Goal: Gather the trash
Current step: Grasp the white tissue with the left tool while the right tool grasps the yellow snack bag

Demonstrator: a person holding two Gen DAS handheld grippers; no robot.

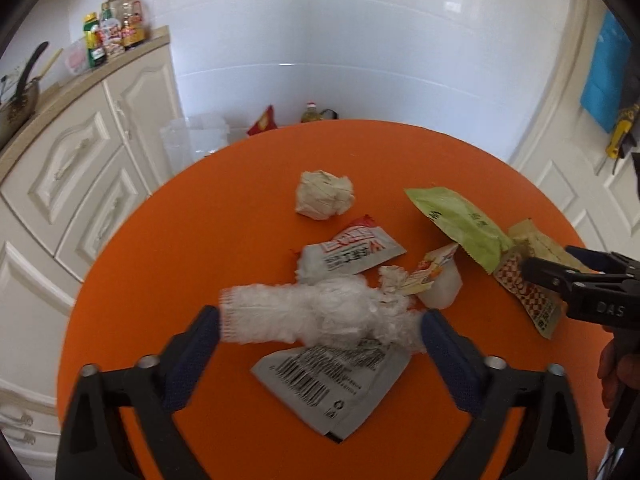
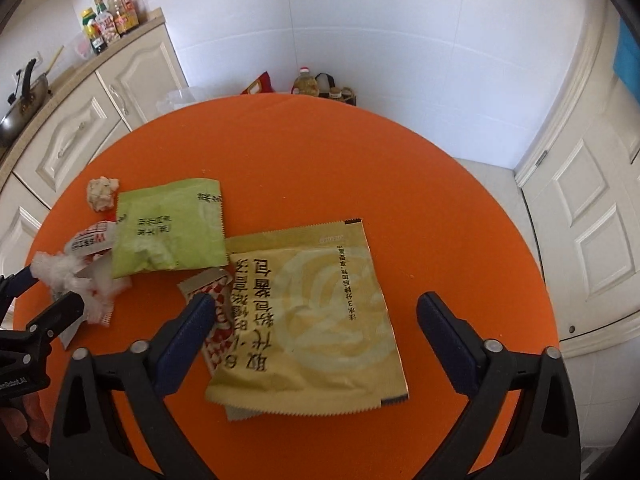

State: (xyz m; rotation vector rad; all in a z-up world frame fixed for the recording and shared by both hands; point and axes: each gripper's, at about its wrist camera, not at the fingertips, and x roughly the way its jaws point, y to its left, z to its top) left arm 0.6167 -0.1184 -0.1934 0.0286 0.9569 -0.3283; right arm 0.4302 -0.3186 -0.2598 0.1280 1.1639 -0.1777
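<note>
Several wrappers are strewn on the orange table [image 2: 320,152]. The left gripper [image 1: 320,328] is spread around white shredded plastic [image 1: 320,312]; the right gripper [image 2: 312,320] is spread around the yellow packet [image 2: 320,320], green packet [image 2: 168,232] at ten o'clock.

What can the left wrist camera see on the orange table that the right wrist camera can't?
Only the left wrist view shows the grey barcode wrapper lying flat under the white fluffy wad.

Only the right wrist view shows the whole yellow packet between the open right gripper fingers.

Both show the orange table, green packet and crumpled paper ball.
</note>
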